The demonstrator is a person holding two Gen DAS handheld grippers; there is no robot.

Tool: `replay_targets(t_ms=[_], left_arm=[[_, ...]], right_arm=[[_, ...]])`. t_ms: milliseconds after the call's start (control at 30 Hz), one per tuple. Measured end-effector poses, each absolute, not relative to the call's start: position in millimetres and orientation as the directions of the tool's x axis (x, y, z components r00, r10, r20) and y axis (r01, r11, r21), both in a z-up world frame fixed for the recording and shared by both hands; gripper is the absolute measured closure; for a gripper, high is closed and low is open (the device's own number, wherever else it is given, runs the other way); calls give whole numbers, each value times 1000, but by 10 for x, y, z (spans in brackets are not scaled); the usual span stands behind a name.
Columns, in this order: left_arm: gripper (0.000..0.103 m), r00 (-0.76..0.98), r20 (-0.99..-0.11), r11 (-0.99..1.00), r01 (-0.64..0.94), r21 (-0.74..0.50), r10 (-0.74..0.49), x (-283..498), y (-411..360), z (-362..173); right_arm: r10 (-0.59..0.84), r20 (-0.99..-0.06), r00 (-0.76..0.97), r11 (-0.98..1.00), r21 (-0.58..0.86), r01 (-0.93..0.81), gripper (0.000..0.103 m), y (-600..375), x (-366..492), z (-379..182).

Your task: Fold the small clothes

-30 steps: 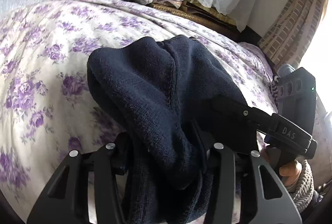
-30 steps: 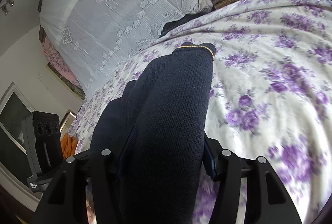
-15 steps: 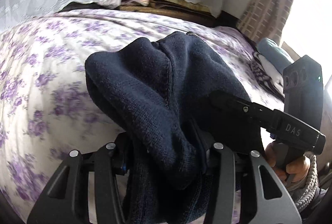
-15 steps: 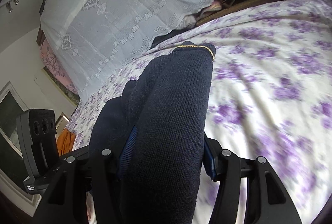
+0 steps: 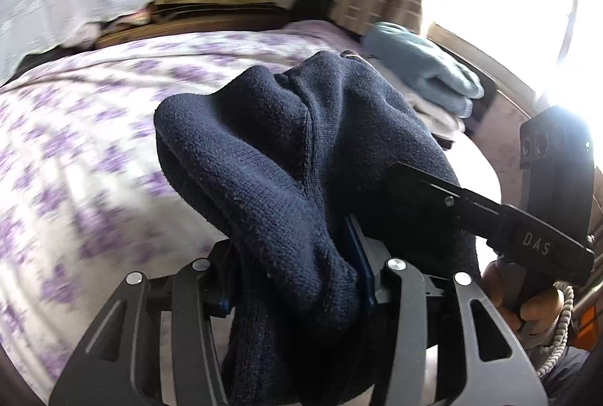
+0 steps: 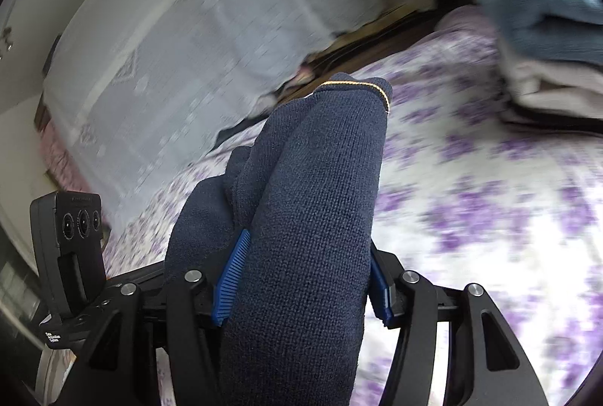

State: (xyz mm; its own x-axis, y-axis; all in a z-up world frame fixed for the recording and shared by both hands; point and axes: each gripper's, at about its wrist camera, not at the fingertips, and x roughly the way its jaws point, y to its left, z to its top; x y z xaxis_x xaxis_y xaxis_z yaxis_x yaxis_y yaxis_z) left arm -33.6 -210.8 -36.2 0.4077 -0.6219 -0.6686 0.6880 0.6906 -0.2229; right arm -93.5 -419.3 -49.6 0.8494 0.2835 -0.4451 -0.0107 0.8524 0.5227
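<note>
Between the blue pads of the left gripper (image 5: 294, 278) bulges a navy knit garment (image 5: 271, 157), thick, bunched and seamed, clamped and lifted above the floral bedspread (image 5: 75, 150). Its other end, edged with a thin yellow stitch, is clamped in the right gripper (image 6: 301, 278), which sits just right of the left one, angled downward, a hand (image 5: 527, 304) gripping its handle. Ahead to the right lies a stack of folded clothes (image 6: 542, 40).

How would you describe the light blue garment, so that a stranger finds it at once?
Look at the bed with the purple-flowered sheet. Near its far edge stands a pile of folded clothes. The light blue garment lies on top, fluffy and pale, above white pieces.
</note>
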Motion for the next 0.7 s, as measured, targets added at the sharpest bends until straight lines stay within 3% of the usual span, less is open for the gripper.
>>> replay_targets(t_ms=[700], left_arm=[[57,208,-702,491,841,-228,-681,-812,-3817,-499]], right_arm=[[47,-430,902,801,556,223,45,-5597,-1814,-732]])
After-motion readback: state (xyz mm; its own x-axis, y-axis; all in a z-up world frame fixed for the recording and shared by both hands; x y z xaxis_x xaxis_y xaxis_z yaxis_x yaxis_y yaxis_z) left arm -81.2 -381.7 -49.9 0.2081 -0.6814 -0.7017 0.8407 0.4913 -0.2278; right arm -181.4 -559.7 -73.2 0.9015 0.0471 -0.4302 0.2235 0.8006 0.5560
